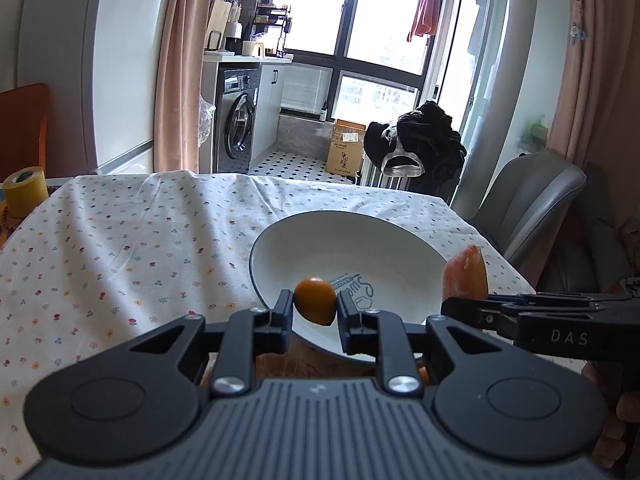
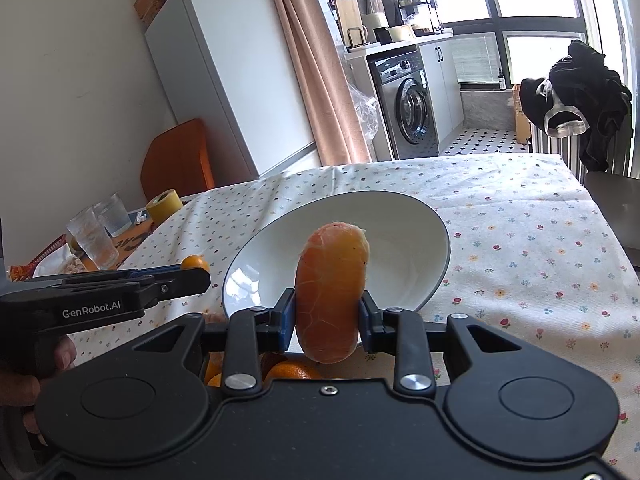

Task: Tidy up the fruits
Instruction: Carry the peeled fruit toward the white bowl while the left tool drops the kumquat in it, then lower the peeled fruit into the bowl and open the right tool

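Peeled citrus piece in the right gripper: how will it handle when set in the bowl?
The peeled citrus piece looks soft and membrane-covered, so the right gripper could bruise it. Its rounded ends suggest it will topple flat once released upright. The white bowl looks smooth and sloped, so it may slide inward.

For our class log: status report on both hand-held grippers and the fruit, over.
Left hand-held gripper shut on small orange fruit. Right hand-held gripper shut on peeled segment. White bowl empty, just ahead. Nothing blocking.

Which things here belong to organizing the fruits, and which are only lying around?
Belong to the job:
small orange fruit in left gripper
peeled orange segment in right gripper
white bowl
oranges below

Lying about:
yellow tape roll
two glasses
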A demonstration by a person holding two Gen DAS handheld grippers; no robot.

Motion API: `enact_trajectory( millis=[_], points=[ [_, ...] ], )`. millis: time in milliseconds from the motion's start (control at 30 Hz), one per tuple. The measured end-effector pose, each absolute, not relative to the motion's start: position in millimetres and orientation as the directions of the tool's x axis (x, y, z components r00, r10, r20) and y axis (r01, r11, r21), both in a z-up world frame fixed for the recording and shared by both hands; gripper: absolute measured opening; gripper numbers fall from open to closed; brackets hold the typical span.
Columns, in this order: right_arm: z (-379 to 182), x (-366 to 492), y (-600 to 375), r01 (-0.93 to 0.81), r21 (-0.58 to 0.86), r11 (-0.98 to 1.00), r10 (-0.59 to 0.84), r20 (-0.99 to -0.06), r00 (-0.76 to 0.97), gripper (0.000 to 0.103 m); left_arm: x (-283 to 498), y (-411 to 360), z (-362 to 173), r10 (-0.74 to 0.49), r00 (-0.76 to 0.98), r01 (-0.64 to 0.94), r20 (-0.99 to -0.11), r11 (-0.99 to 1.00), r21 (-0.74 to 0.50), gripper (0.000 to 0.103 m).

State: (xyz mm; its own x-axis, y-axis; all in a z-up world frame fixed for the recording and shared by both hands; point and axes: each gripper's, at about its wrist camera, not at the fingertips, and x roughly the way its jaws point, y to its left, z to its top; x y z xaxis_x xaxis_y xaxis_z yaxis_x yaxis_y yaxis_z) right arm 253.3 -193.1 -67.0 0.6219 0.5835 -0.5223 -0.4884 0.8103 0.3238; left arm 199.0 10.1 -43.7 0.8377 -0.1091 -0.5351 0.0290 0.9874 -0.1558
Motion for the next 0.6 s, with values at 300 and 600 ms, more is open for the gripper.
enact_trajectory(
  millis=[300, 600],
  points=[
    [-67, 260, -194, -0.479, 0.327, 0.814, 0.578, -0.523, 0.626, 0.03, 222, -2, -47, -0.121, 0.822, 0.05, -0.557, 0.989, -0.141, 0.022],
    [-71, 265, -195, -0.47, 0.325, 0.821, 0.569, -0.534, 0.625, 0.03, 216, 6, -46, -0.097, 0.815, 0.008, -0.571, 0.988, -0.156, 0.039]
  ],
)
